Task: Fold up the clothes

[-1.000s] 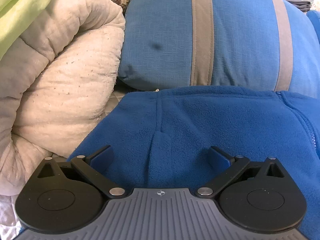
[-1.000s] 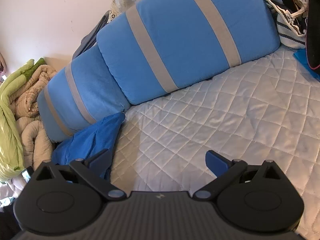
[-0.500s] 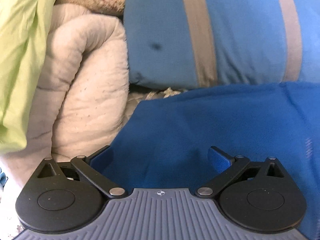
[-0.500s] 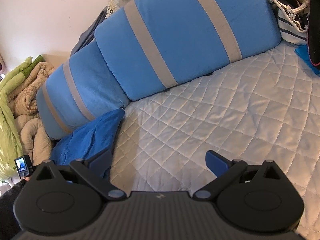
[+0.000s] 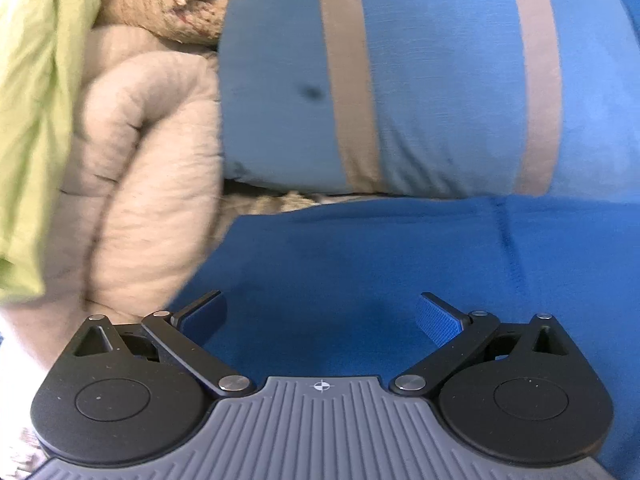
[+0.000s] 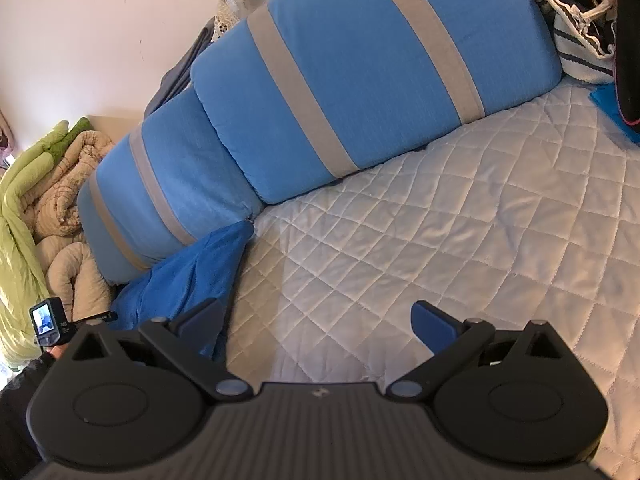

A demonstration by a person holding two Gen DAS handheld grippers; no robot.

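A royal-blue fleece garment (image 5: 380, 264) lies bunched on the bed just in front of my left gripper (image 5: 322, 314), which is open, its pads spread wide just above the fabric with nothing pinched. In the right wrist view the same fleece (image 6: 192, 280) sits at the left against the striped pillows. My right gripper (image 6: 316, 320) is open over the white quilted bedspread (image 6: 440, 240), to the right of the fleece; its left finger overlaps the fleece edge in view. The left gripper's small screen (image 6: 46, 320) shows at the far left.
Two blue pillows with grey stripes (image 6: 360, 72) (image 5: 420, 80) line the back of the bed. A beige comforter (image 5: 140, 180) and a lime-green blanket (image 5: 32, 100) are piled at the left. Bags (image 6: 588, 40) stand at the far right.
The left wrist view has shifted toward the fleece's left part, so the comforter and green blanket fill more of the left side. The right gripper has barely moved; both stay open.
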